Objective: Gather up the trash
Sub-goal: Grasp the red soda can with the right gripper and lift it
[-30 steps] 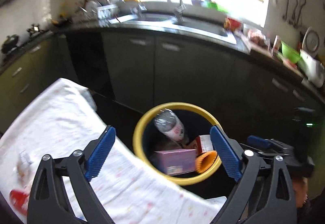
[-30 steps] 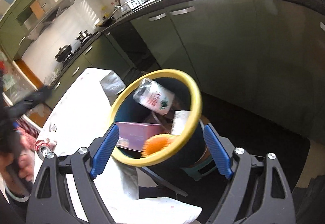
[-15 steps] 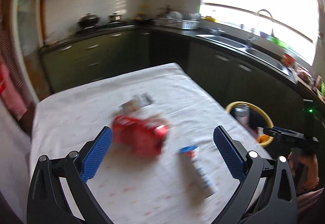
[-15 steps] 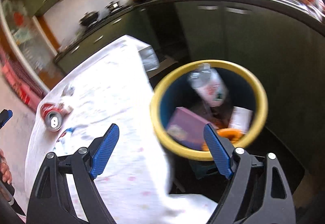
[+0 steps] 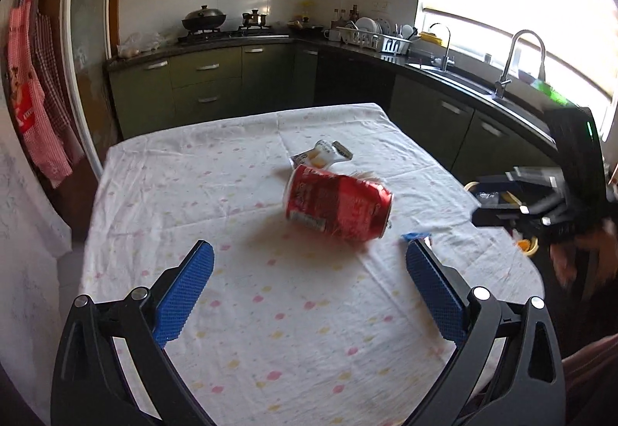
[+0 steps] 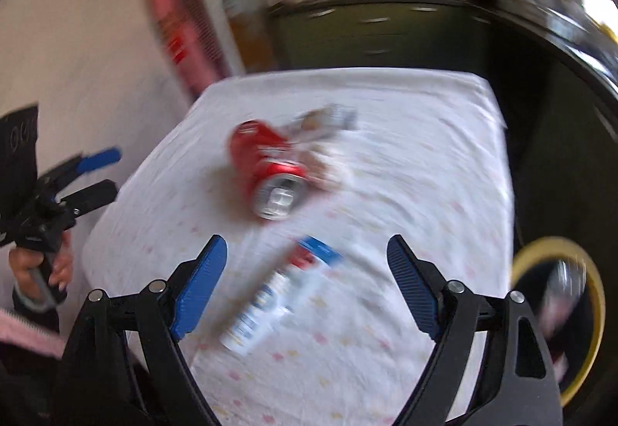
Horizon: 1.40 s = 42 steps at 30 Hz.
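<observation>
Both left tongs (image 5: 307,285) and right tongs (image 6: 305,281) gape apart, empty, over the table (image 5: 216,194). Mid-frame lies a red can (image 5: 338,206), a wrapper (image 5: 322,154) behind it. The yellow-rimmed bin (image 6: 595,294), holding a bottle, has slid from centre to lower right.

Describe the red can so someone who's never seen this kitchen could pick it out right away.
Find the table with the white dotted cloth. Near its middle, the red can lies on its side, dented. It's the only red, round item there, beside a small crumpled wrapper and a flat blue-and-white packet.
</observation>
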{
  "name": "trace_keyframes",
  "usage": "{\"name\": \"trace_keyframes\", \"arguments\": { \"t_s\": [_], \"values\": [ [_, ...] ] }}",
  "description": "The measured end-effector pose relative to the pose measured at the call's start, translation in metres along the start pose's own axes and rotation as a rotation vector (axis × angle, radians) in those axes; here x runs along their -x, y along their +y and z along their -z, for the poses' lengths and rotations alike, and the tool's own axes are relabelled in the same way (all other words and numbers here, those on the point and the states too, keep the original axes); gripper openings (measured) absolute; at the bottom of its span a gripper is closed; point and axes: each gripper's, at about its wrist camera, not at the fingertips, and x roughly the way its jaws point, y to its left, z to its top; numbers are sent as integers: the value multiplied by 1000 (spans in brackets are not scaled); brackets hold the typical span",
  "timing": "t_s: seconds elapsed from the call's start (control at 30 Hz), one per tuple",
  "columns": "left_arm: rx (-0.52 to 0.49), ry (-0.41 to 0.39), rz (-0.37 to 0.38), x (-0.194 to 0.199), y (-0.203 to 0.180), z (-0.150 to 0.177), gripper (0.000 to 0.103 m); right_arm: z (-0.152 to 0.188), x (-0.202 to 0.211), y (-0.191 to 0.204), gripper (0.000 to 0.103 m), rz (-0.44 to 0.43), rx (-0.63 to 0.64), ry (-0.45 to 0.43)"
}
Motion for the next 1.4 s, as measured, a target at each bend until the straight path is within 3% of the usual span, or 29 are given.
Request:
{"name": "trace_keyframes", "arguments": {
  "t_s": [0.17,0.27,0.47,0.57,0.83,1.17,1.23,1.27,1.4],
  "values": [
    [-22,-4,-37,6,0,7,98,-65,-43,29,81,-51,211,179],
    [-25,-1,-39,7,1,9,98,-93,-76,32,81,-87,248,306],
    [-15,8,-30,6,12,15,98,-118,-129,33,78,-53,324,463],
    [-1,10,-28,4,20,17,98,-120,-149,29,71,-59,343,529],
    [38,18,-12,-2,35,21,98,-120,-178,29,68,-92,353,623],
    [55,30,-6,-7,40,24,98,-95,-185,64,67,-64,462,696],
    [51,30,-5,-7,40,25,98,-92,-184,67,60,-60,472,687],
    [49,30,-7,-7,40,25,98,-92,-183,68,48,-63,464,684],
    [51,29,-6,-6,40,26,98,-90,-169,79,47,-57,462,641]
  ]
}}
